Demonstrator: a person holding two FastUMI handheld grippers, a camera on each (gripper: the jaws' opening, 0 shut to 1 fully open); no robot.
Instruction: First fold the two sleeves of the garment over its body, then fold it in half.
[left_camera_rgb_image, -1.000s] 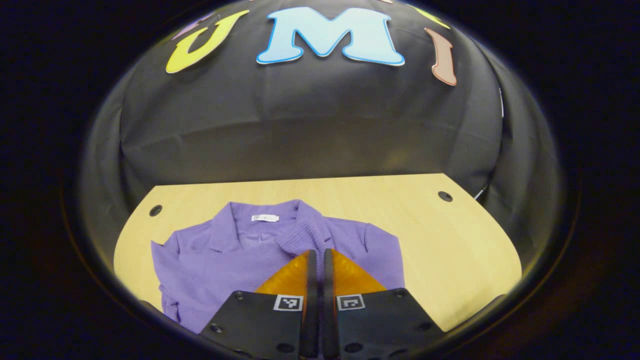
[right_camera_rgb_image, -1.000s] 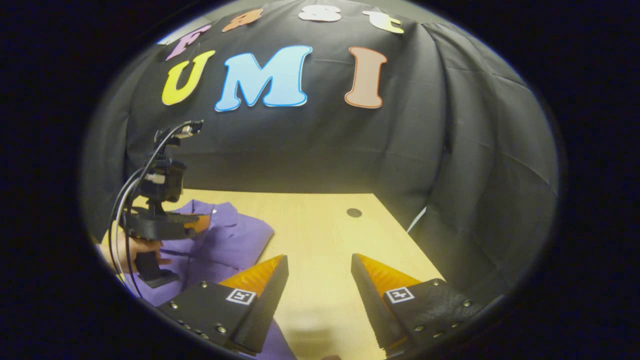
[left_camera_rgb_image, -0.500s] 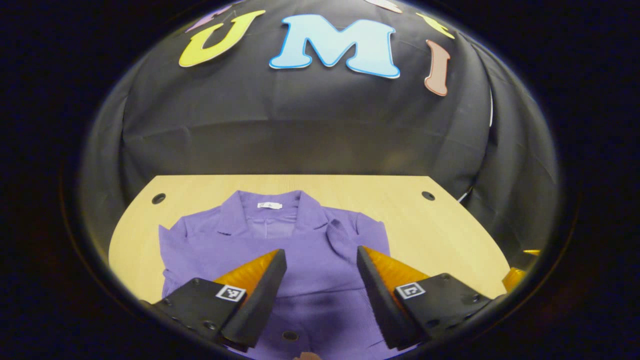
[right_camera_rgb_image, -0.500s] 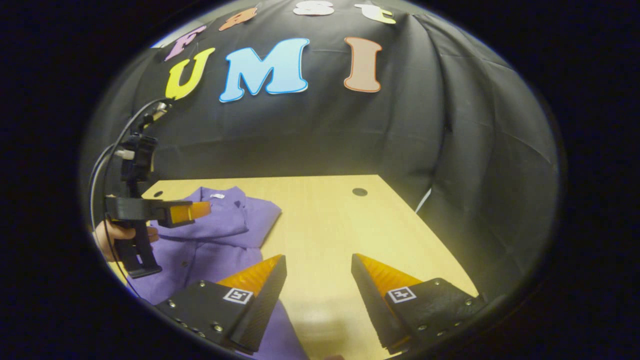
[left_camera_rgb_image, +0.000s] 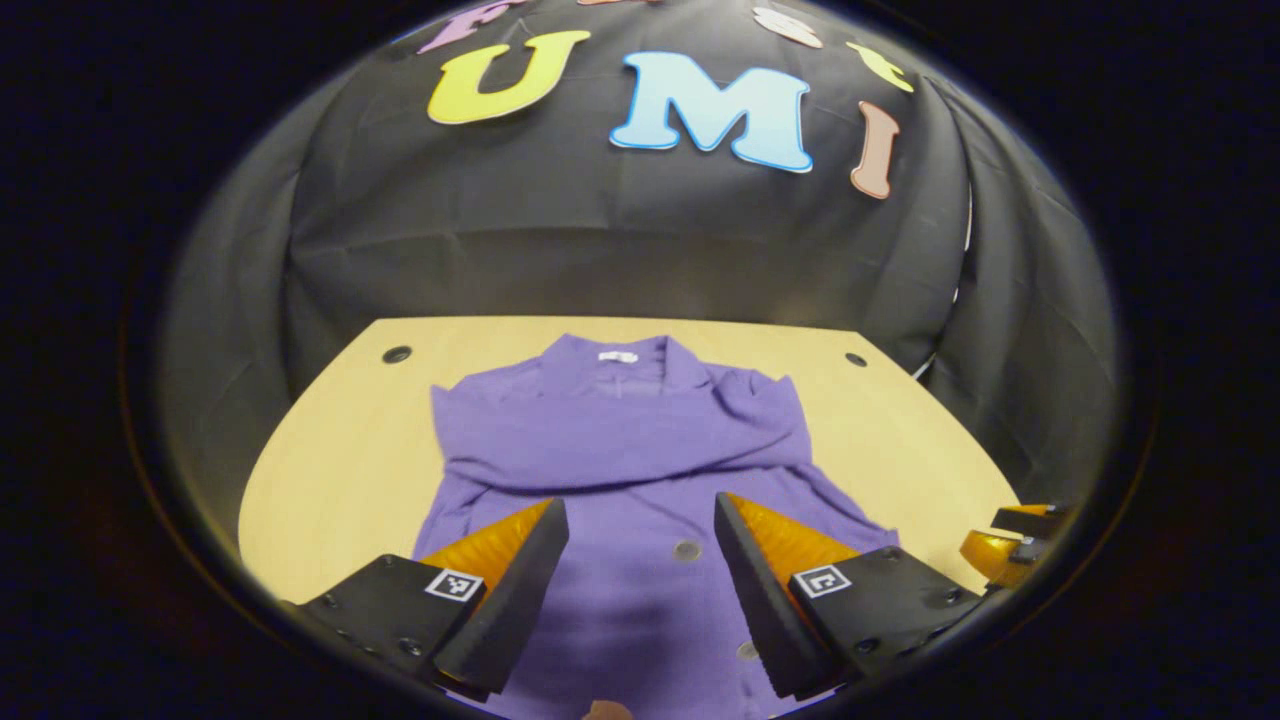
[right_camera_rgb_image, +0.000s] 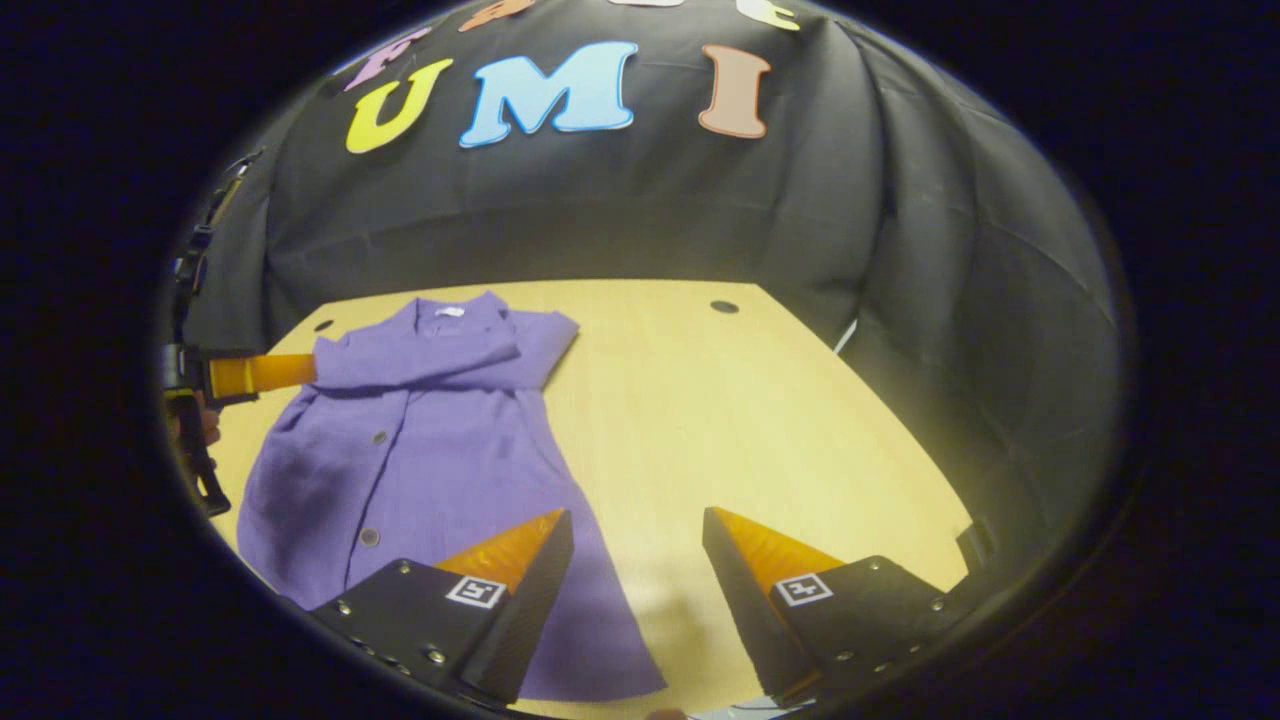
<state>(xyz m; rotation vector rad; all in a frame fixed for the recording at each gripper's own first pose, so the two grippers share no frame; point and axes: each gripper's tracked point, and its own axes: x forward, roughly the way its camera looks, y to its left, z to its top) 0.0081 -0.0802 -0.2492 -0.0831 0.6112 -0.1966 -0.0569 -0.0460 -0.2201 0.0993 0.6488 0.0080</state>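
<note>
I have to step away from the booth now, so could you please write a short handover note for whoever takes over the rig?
Left gripper: open, holding nothing, above the garment's lower body.
Right gripper: open, holding nothing, over the table by the hem's right edge.
The purple garment lies flat, collar toward the booth wall.
Done: both sleeves lie folded across the chest.
Left: fold the garment in half.

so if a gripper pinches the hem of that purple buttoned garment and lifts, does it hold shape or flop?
Likely flops: the purple buttoned garment lies limp on the wooden table, its folded sleeves creased softly across the chest. Probably light, since the cloth looks thin. The hem may sag between pinch points, so both open grippers seem needed.
</note>
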